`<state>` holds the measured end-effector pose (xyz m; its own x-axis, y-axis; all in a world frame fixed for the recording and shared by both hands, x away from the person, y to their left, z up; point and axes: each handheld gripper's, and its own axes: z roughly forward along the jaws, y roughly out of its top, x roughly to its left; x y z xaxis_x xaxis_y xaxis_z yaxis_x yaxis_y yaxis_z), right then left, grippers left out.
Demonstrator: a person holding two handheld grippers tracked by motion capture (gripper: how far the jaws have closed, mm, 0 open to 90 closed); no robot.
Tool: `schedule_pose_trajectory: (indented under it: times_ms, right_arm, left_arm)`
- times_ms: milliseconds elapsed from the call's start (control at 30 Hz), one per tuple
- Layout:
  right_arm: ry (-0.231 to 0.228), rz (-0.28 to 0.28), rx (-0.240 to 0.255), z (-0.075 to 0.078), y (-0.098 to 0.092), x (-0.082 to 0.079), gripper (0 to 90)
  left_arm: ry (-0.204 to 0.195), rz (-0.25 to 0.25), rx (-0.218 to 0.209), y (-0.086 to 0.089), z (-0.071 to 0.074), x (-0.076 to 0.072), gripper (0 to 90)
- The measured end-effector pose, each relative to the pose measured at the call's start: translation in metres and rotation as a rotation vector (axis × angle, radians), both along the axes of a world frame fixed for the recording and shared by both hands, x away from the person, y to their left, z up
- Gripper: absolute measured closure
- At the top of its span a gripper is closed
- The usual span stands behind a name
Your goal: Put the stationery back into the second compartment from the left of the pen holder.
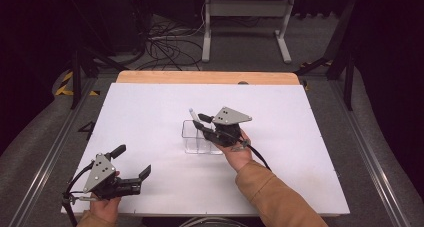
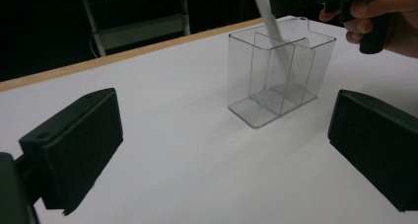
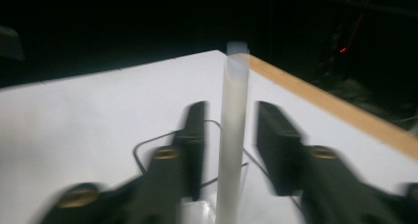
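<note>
A clear plastic box [image 1: 200, 139] with inner dividers stands in the middle of the white table [image 1: 150, 112]. A white tube [image 1: 191, 113] stands tilted in one of its compartments, its top sticking out above the rim. My right gripper [image 1: 204, 124] hovers over the box, open, with a jaw on each side of the tube [image 3: 231, 135] and a gap on both sides. In the left gripper view the box [image 2: 276, 81] and tube [image 2: 266, 17] sit ahead to the right. My left gripper [image 1: 133, 160] rests open near the table's front left, holding nothing.
A wooden strip [image 1: 205, 77] runs along the table's far edge. Beyond it stand a white metal frame [image 1: 245, 17] and loose cables [image 1: 165, 47] on the floor. Metal rails [image 1: 45, 152] flank the table on both sides.
</note>
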<state>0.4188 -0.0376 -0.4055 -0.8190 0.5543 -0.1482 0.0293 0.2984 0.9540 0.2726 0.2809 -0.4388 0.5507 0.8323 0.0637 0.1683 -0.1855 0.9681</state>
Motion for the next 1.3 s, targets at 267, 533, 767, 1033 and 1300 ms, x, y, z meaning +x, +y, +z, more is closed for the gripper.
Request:
schedule_pose_trajectory:
  times_ms: [267, 533, 767, 1033, 1300]
  right_arm:
    - [-0.024, -0.029, -0.034, 0.011, 0.0, -0.005, 27.6]
    - [-0.017, -0.009, -0.008, 0.023, -0.007, -0.011, 22.5]
    - [-0.025, 0.003, 0.008, 0.031, -0.013, -0.015, 21.7]
    - [-0.031, 0.002, 0.005, 0.039, -0.02, -0.019, 20.8]
    - [-0.03, 0.0, 0.022, 0.047, -0.032, -0.022, 17.9]
  left_arm:
    - [0.001, 0.005, -0.002, 0.001, 0.0, -0.001, 1.1]
    - [0.003, 0.006, -0.003, 0.0, 0.0, -0.001, 1.1]
    - [0.002, 0.006, 0.003, 0.0, 0.0, -0.001, 1.1]
    - [0.0, 0.008, -0.001, 0.001, 0.0, -0.001, 1.1]
    - [0.0, 0.011, -0.001, 0.0, 0.0, -0.002, 1.1]
